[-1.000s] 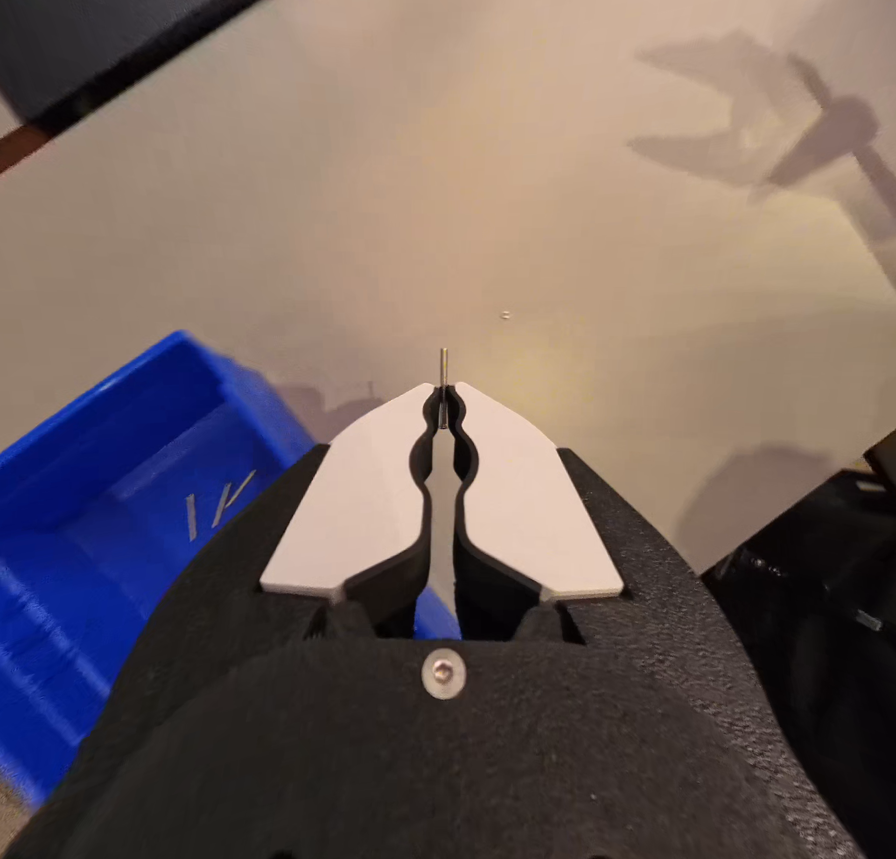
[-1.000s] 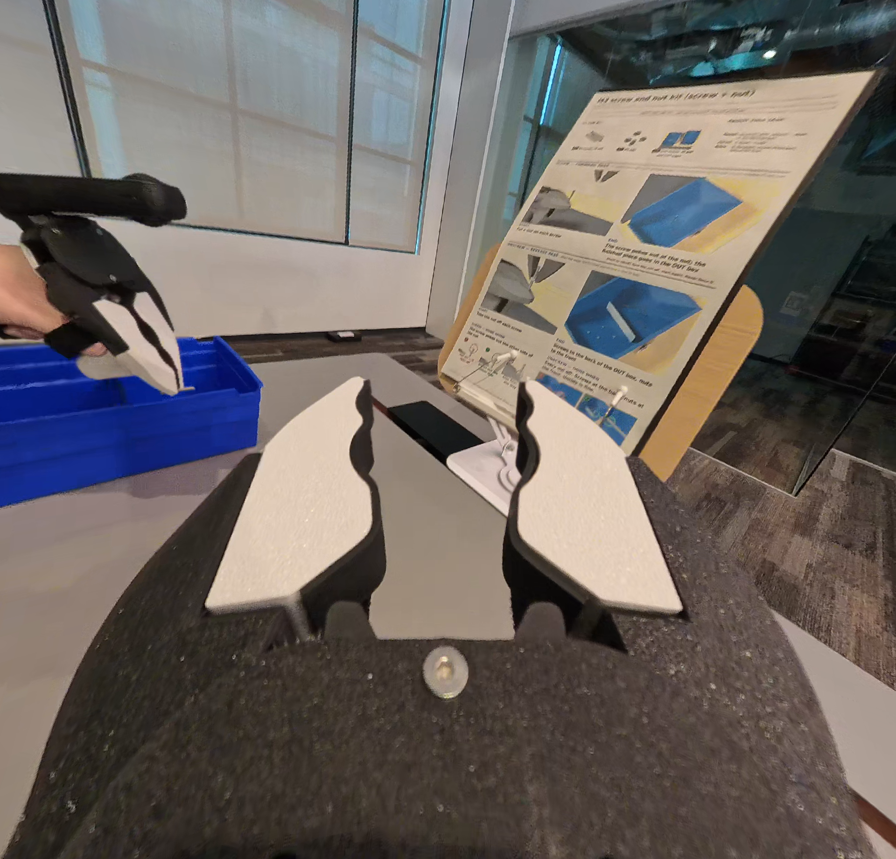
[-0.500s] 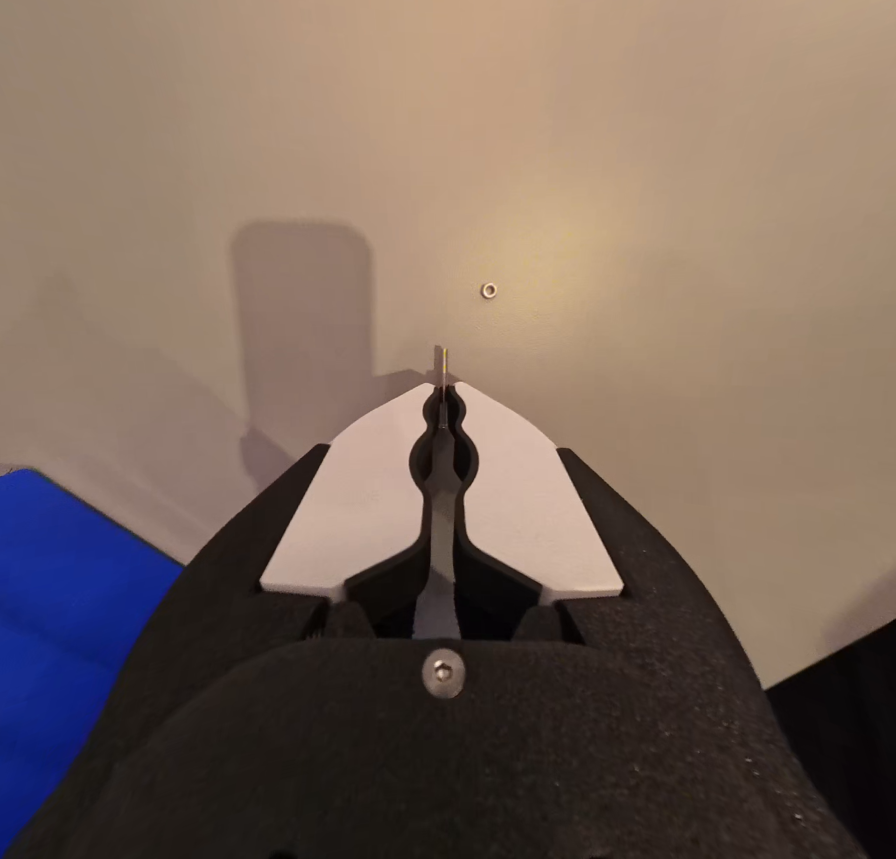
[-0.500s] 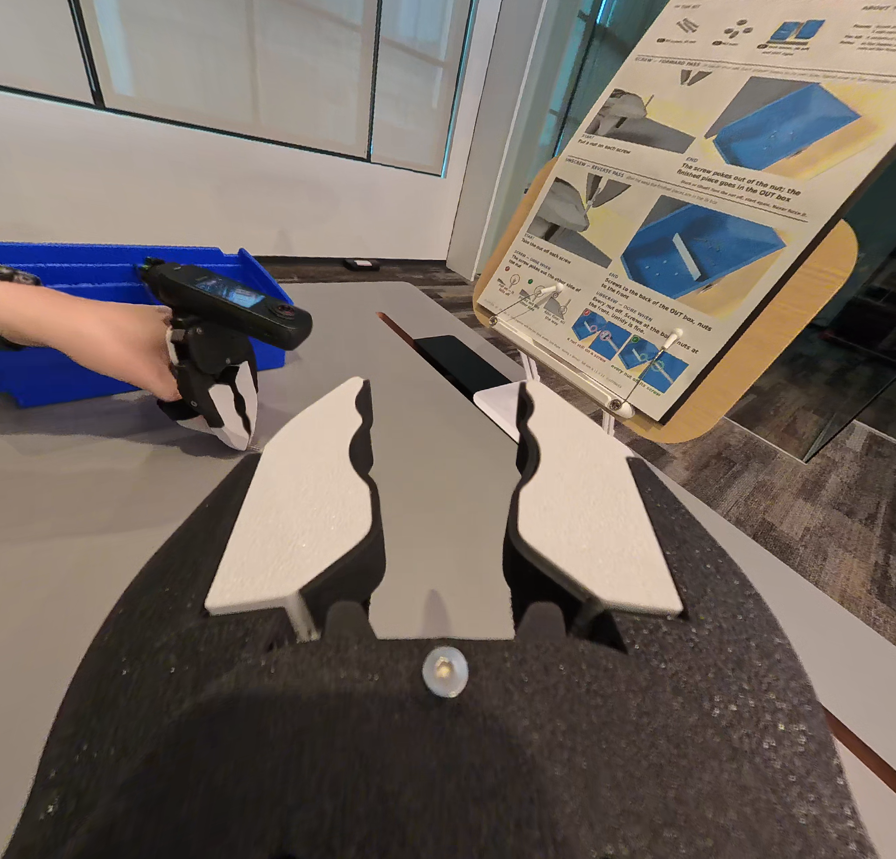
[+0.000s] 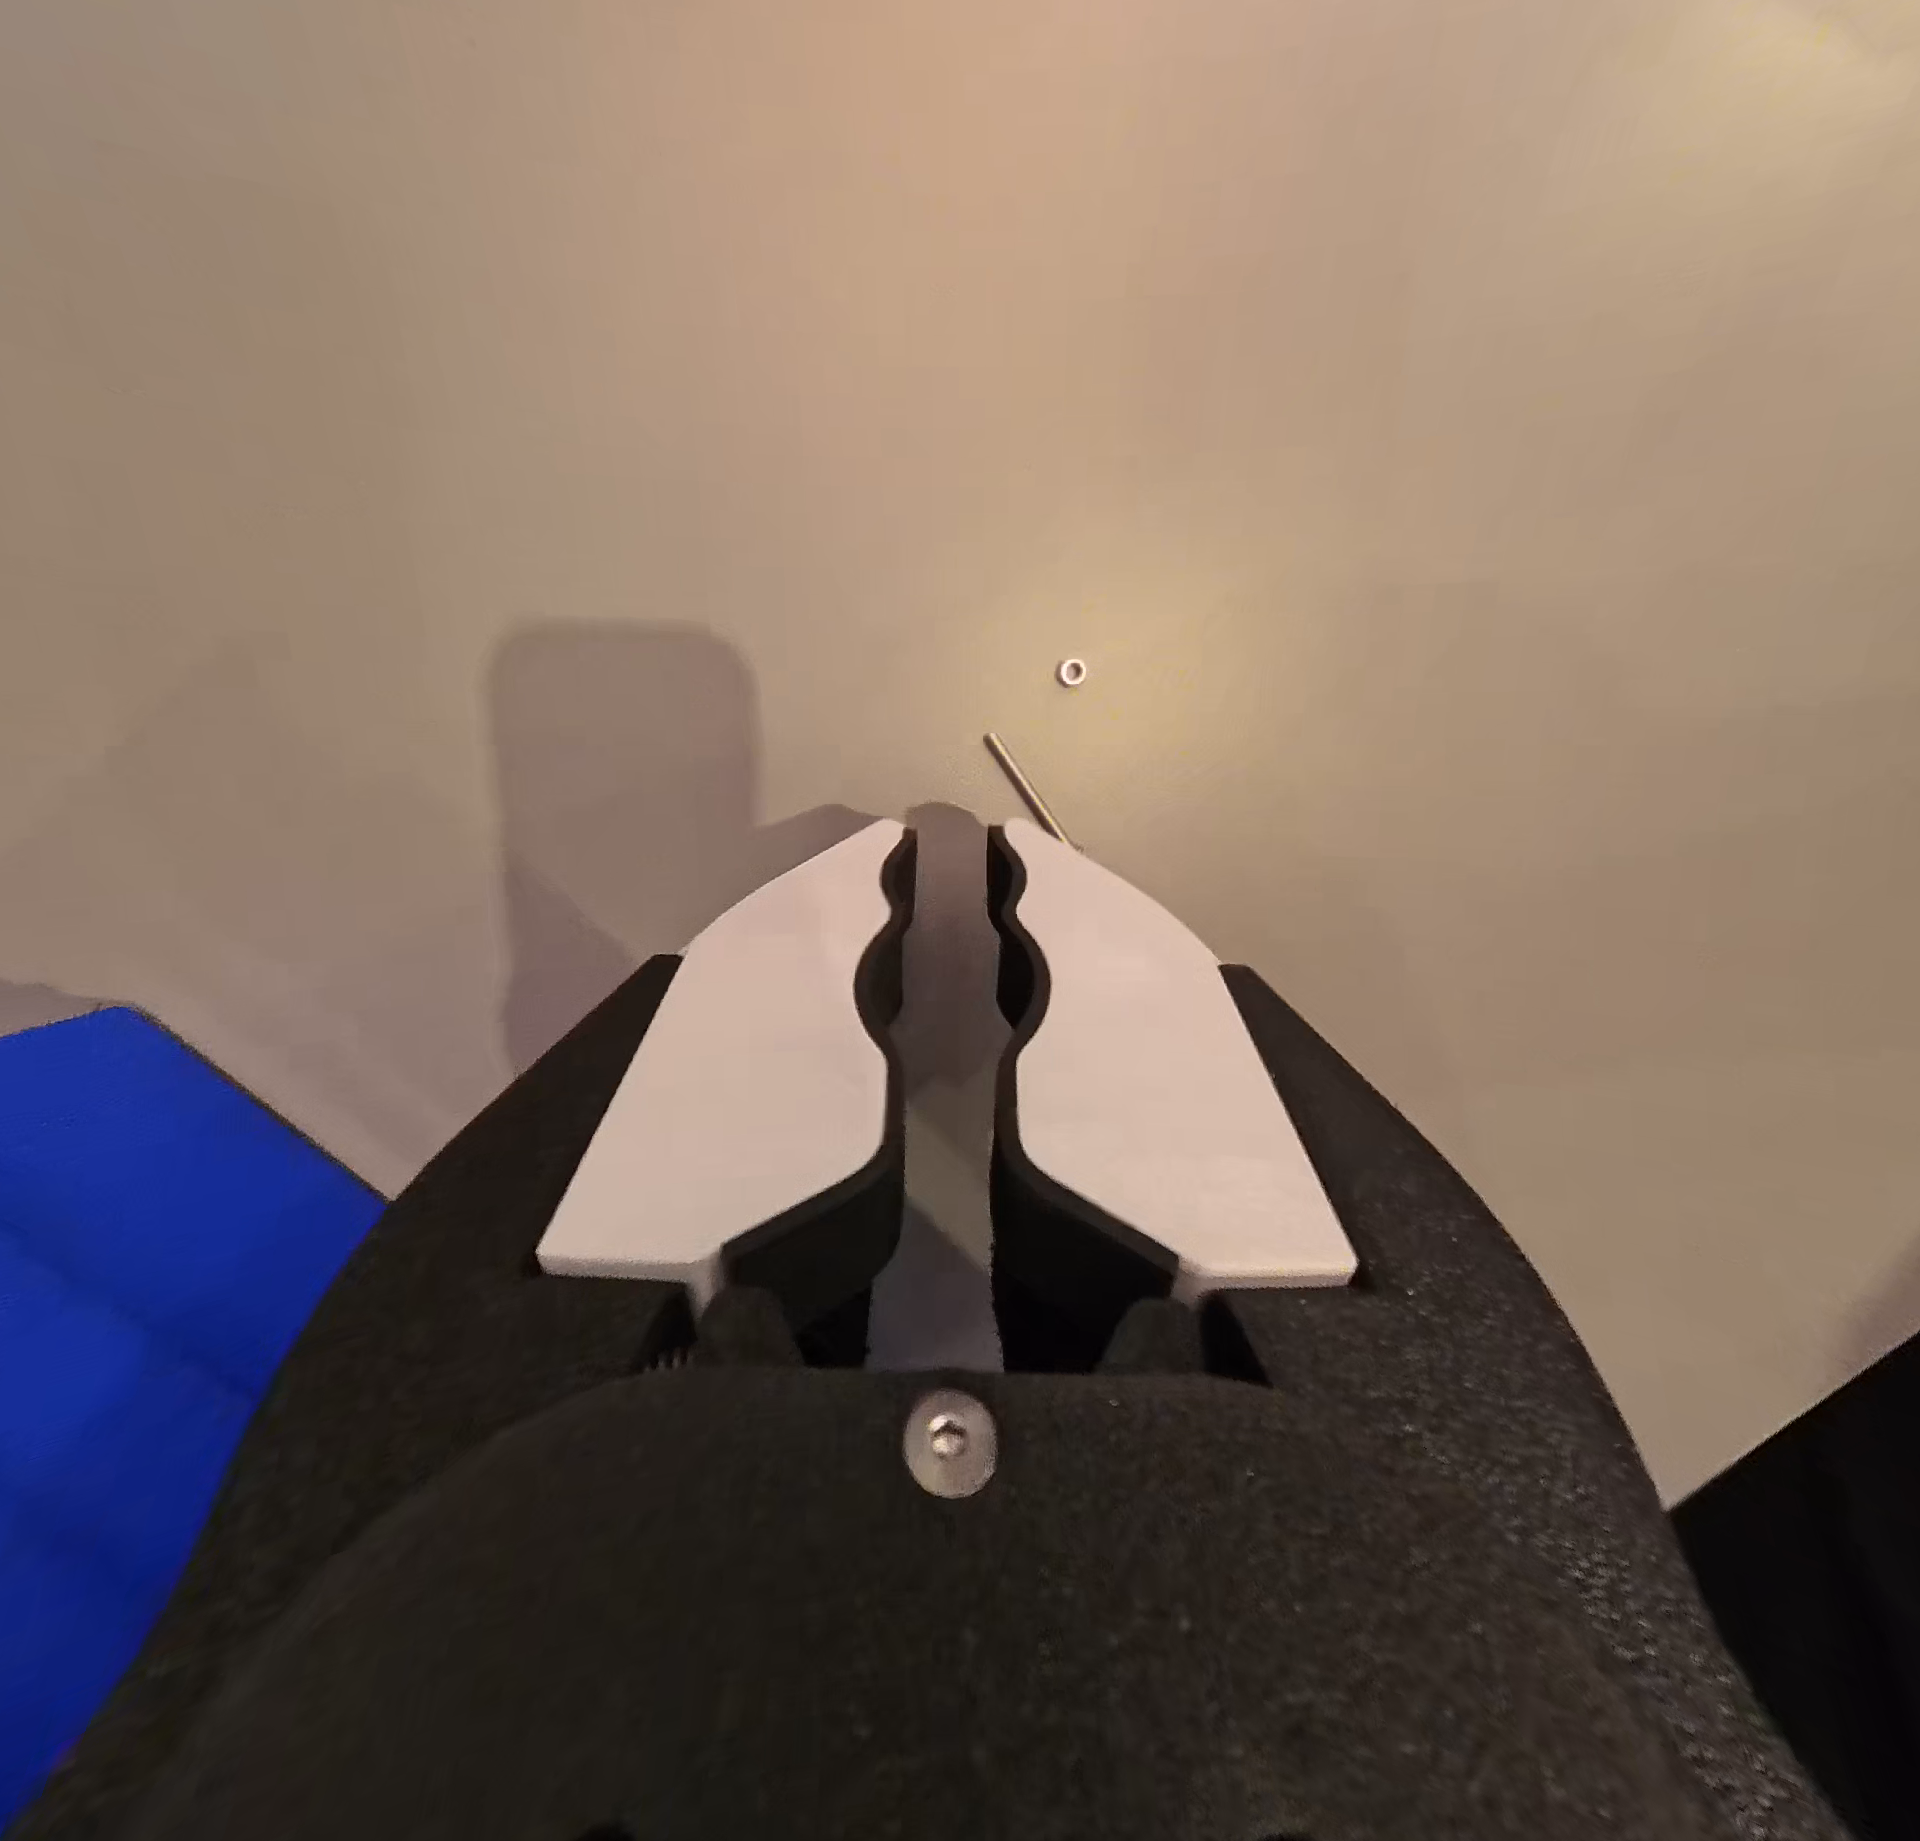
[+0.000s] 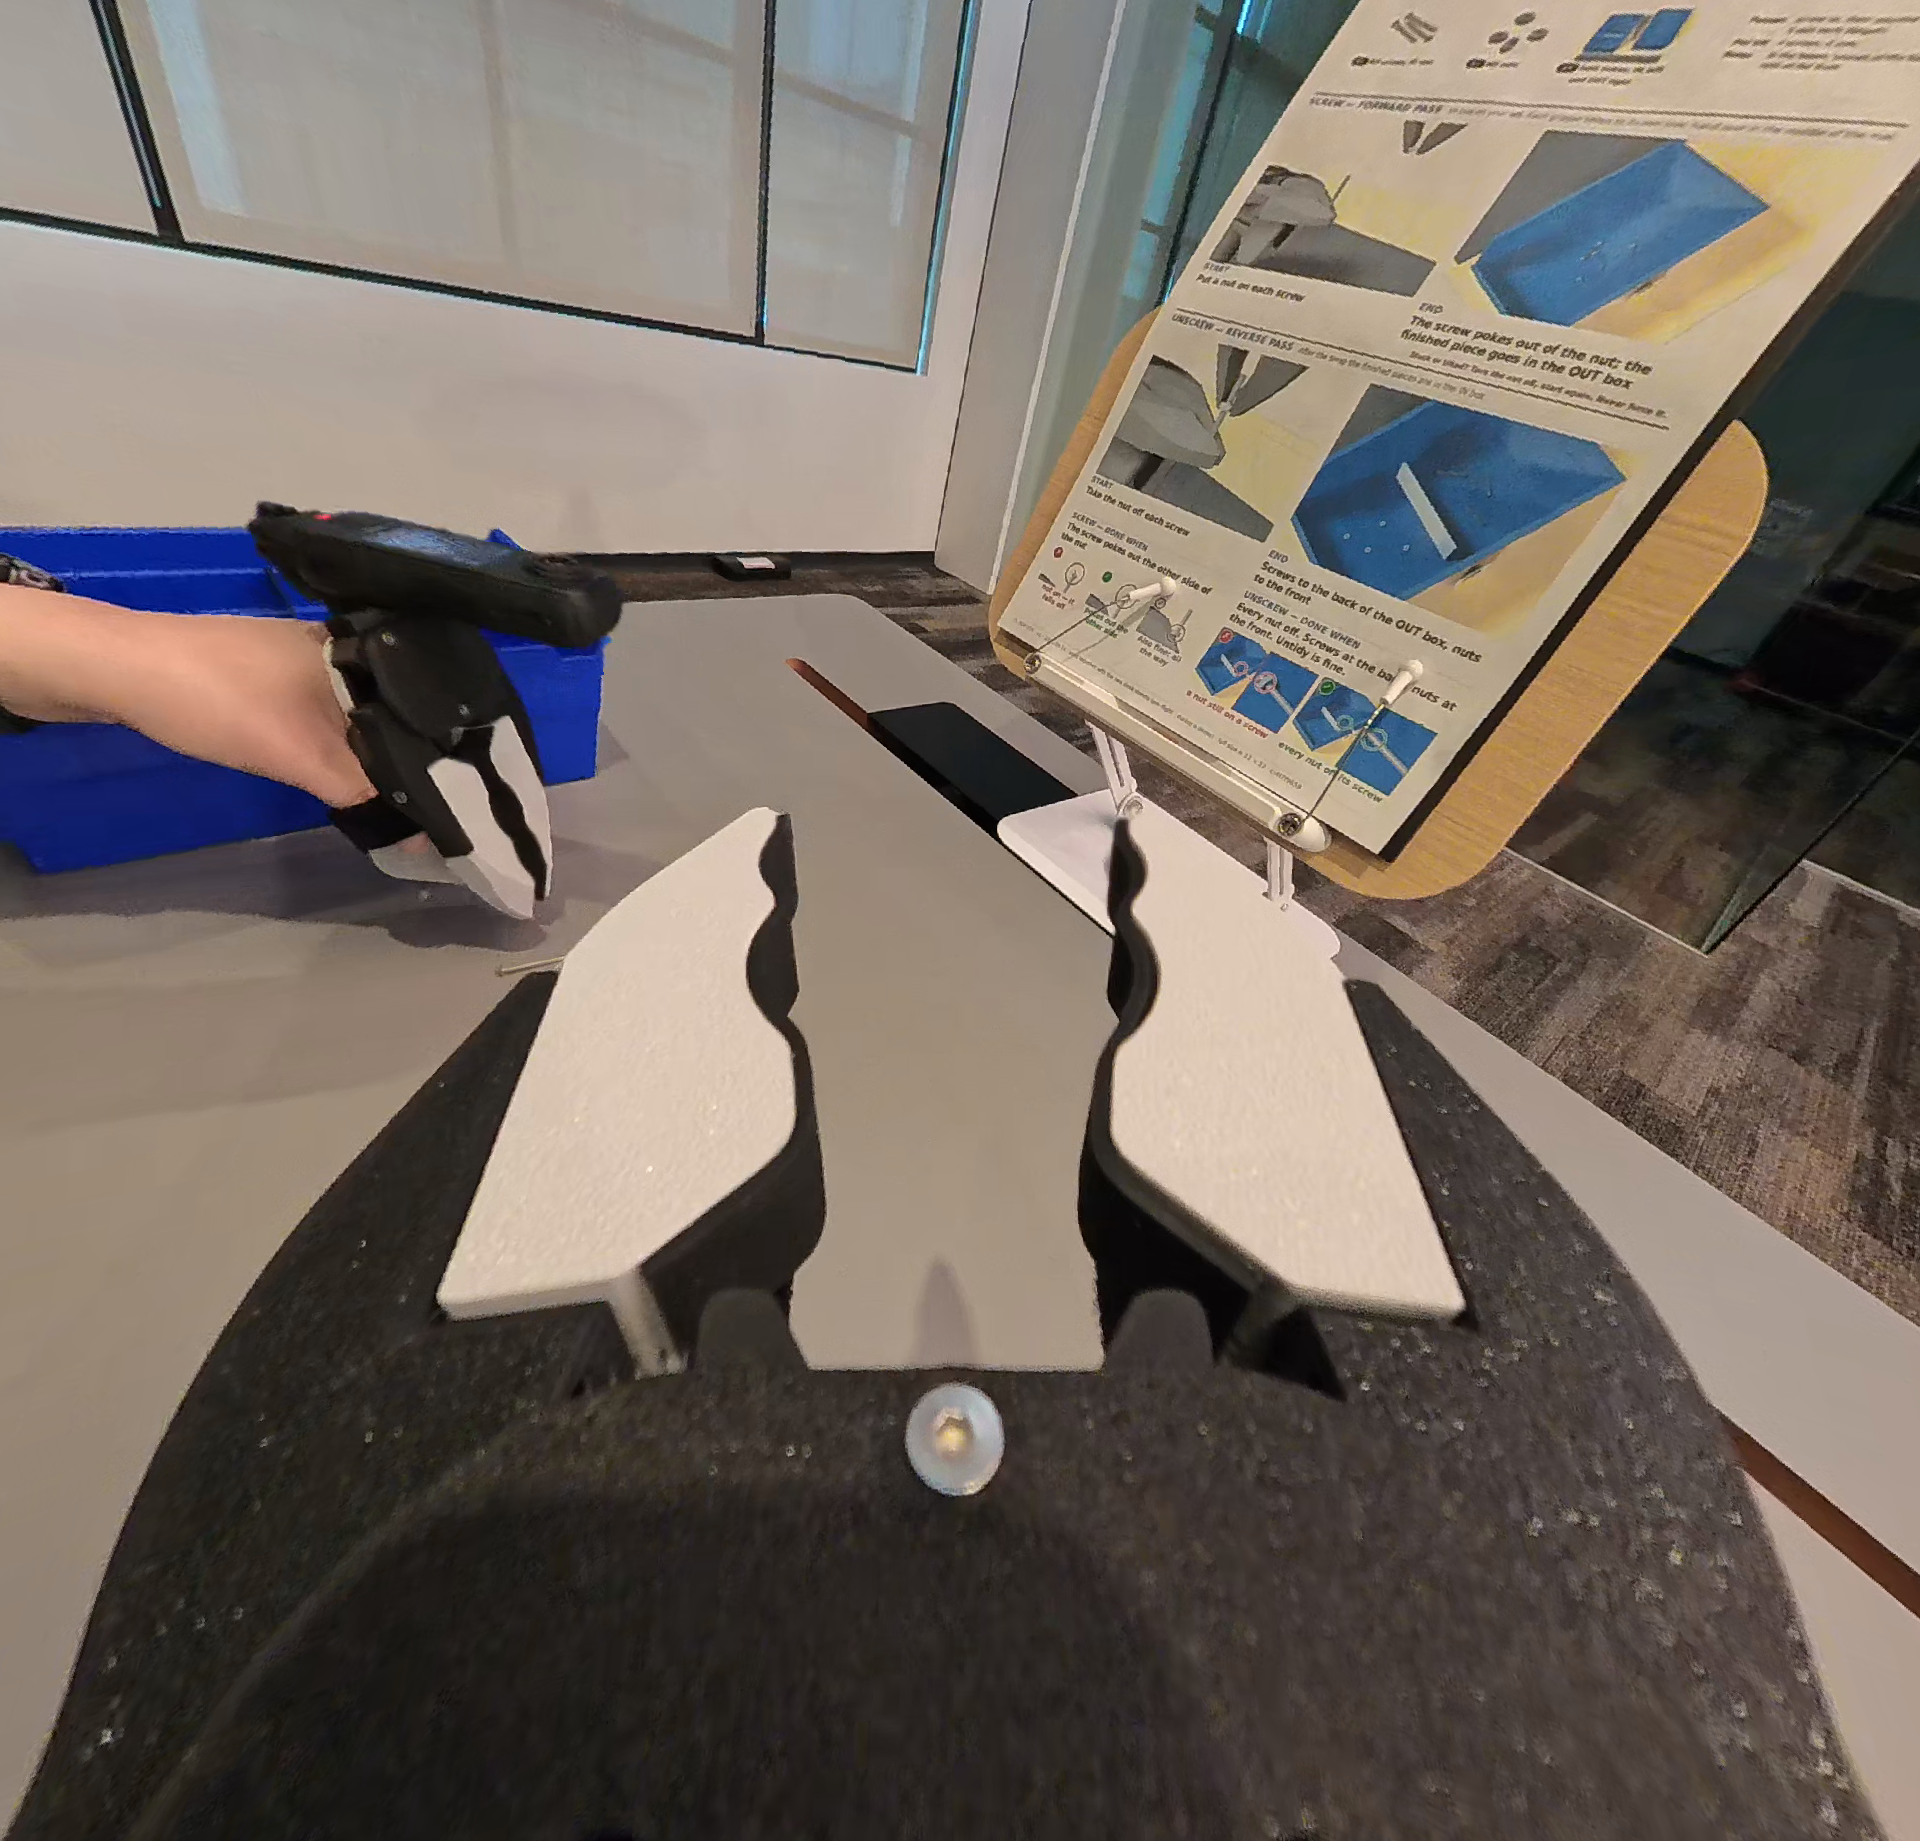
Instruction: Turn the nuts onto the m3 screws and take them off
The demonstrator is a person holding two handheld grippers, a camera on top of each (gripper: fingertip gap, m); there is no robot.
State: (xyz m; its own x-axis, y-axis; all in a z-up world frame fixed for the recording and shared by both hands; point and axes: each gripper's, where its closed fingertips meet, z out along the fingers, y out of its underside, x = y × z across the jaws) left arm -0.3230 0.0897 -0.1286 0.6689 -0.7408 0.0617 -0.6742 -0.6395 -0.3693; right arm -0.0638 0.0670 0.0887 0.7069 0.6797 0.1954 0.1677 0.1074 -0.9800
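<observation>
In the left wrist view a thin metal screw (image 5: 1023,785) lies flat on the grey table (image 5: 1351,441), just off my right fingertip. A small silver nut (image 5: 1072,671) lies a little beyond it. My left gripper (image 5: 943,827) is slightly open with nothing between its pads, low over the table. In the right wrist view the left gripper (image 6: 509,856) hovers just above the table, and the screw (image 6: 530,967) lies in front of it. My right gripper (image 6: 945,835) is wide open and empty above the table.
A blue bin (image 6: 125,783) stands on the table behind the left gripper; its corner shows in the left wrist view (image 5: 135,1272). An instruction board (image 6: 1455,389) on a white stand (image 6: 1060,835) and a black flat device (image 6: 966,763) sit at the far right. My hands' fingertips stand some 35 cm from each other.
My left gripper held the screw upright in its tips, came down to the table near the nut and opened. The screw now lies on the table. The right gripper stayed open.
</observation>
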